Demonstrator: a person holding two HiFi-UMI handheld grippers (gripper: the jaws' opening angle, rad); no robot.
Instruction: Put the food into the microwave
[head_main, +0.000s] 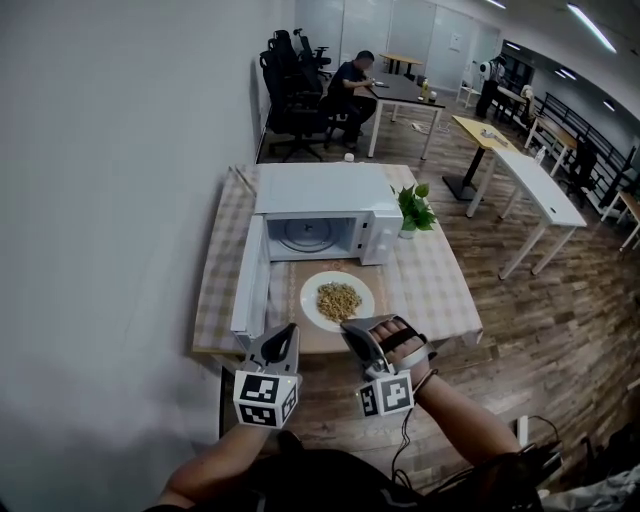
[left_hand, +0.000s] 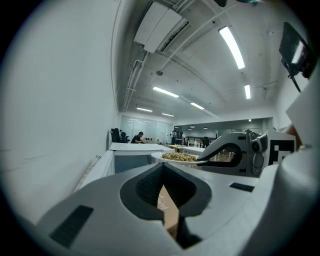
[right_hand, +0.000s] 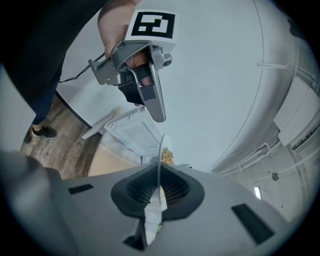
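Count on the table (head_main: 430, 285): one microwave (head_main: 320, 195), one plate (head_main: 308, 303), one potted plant (head_main: 413, 208), one tan mat (head_main: 285, 285).

The microwave stands at the table's rear edge, left of centre. Its door (head_main: 250, 285) is swung fully open along the left edge, and the glass turntable (head_main: 303, 235) shows in the cavity. The plant is at the rear right, just beside the microwave's right side.

The plate is white and round, with one heap of food (head_main: 339, 298) in its middle. It lies over the mat near the table's front edge, directly before the open cavity and outside it. Whether it rests on the mat or is lifted off it cannot be told.

Two grippers are in view.
- The right gripper (head_main: 352, 327) has its jaws clamped on the plate's near rim. Its own view shows the thin white rim edge-on, pinched between the pads. One hand (head_main: 400, 340) holds this gripper.
- The left gripper (head_main: 287, 335) is at the mat's front left corner, just beside the plate and not touching it. Its jaws are drawn together with nothing held (a tan sliver shows through the slit; what it is cannot be told).

In the background, one person (head_main: 352, 85) sits at a dark table, well apart.
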